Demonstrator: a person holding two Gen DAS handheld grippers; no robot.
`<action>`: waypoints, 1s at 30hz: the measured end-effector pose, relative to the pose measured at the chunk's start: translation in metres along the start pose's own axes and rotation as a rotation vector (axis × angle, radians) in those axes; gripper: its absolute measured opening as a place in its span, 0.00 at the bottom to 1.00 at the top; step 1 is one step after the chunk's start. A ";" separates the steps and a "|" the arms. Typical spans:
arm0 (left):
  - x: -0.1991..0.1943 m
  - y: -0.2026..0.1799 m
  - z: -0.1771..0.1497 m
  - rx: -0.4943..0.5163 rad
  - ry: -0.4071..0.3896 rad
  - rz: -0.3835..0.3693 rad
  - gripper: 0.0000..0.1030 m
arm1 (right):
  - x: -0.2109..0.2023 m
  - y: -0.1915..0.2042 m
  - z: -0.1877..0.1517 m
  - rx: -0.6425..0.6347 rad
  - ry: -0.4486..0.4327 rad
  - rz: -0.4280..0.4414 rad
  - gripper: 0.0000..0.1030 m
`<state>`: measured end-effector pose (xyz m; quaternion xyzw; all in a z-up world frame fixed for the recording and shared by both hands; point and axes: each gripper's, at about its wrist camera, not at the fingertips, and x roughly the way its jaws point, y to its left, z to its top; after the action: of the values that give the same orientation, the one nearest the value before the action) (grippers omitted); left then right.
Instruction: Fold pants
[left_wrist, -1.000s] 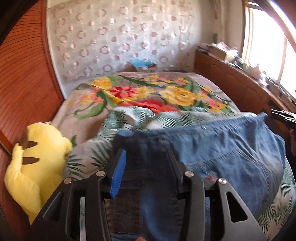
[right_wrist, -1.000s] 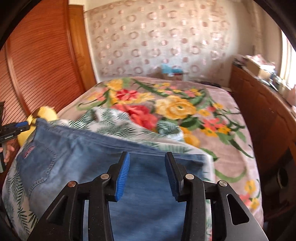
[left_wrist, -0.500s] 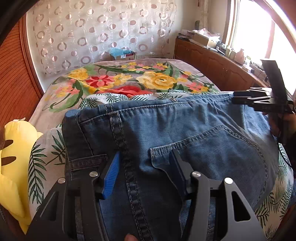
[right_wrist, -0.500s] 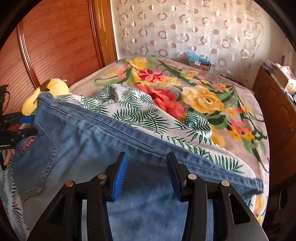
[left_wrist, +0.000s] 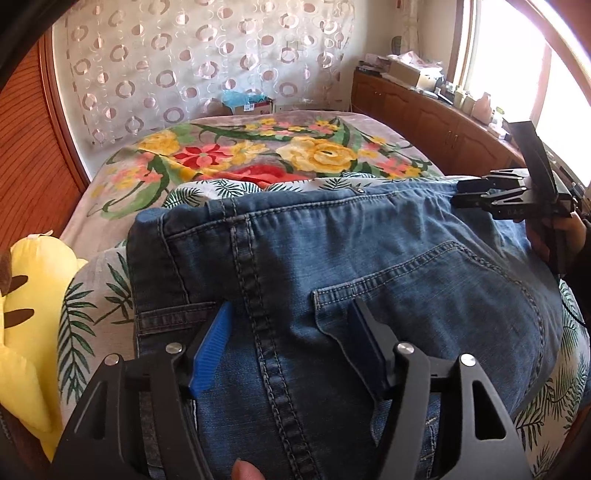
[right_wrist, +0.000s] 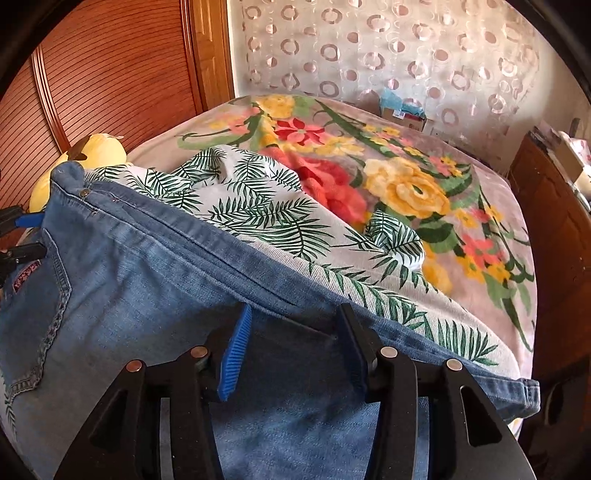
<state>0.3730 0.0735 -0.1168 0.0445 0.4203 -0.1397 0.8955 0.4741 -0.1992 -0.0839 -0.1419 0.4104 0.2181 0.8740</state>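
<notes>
While the jeans lie spread over a palm-print sheet at the near end, the left gripper and right gripper both sit wide open above the denim — holding nothing. Left: a yellow plush toy. Beyond — a floral blanket, then a ring-patterned curtain.

Your way across the flowered blanket at upper centre is open; a yellow plush toy crowds lower left, a wooden cabinet the right.
</notes>
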 end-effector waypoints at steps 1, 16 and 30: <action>-0.001 0.001 0.000 -0.001 0.000 0.011 0.64 | 0.001 0.001 -0.001 -0.003 0.003 0.003 0.49; -0.032 0.009 0.010 -0.020 -0.084 -0.032 0.76 | -0.013 0.018 -0.008 -0.126 0.062 0.006 0.03; -0.036 0.020 0.002 -0.048 -0.085 0.014 0.77 | -0.038 0.021 -0.003 -0.010 -0.081 -0.151 0.02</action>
<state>0.3581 0.1000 -0.0887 0.0199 0.3847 -0.1251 0.9143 0.4402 -0.1922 -0.0576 -0.1681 0.3618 0.1590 0.9031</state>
